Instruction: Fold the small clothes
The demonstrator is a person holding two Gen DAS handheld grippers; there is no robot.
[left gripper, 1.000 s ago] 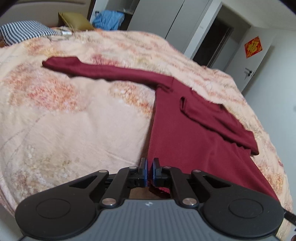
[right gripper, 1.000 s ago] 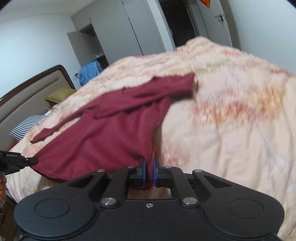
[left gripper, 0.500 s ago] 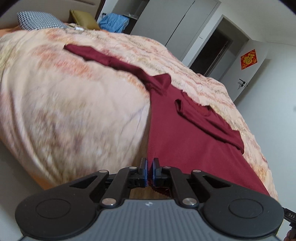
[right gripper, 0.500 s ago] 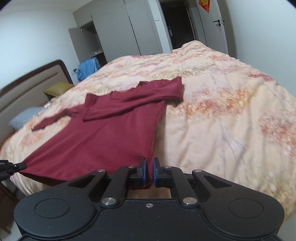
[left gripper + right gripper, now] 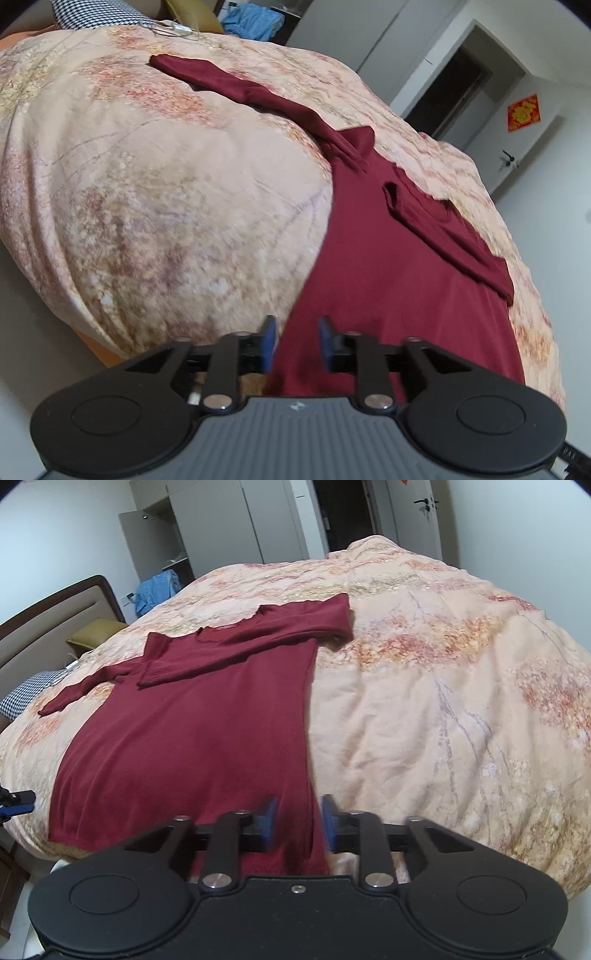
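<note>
Dark red sweater (image 5: 207, 716) spread flat on the bed (image 5: 424, 701), hem hanging over the near edge, one sleeve (image 5: 258, 638) folded across the chest, the other sleeve (image 5: 236, 86) stretched out toward the far left by the pillows (image 5: 96, 13). Left tongs (image 5: 294, 343) parted around the left hem corner, cloth between the pads but not pinched. Right tongs (image 5: 295, 823) likewise parted at the right hem corner, gripping nothing.

Likely risk: hem sliding off the near edge under its own weight, dragging the body crooked and loosening the folded sleeve. Also possible: a regrasp catching the quilt along with the knit, since both are soft and lie together at the edge.

Plenty of open quilt to the right and far side for folding; less room near, where the mattress drops away.
</note>
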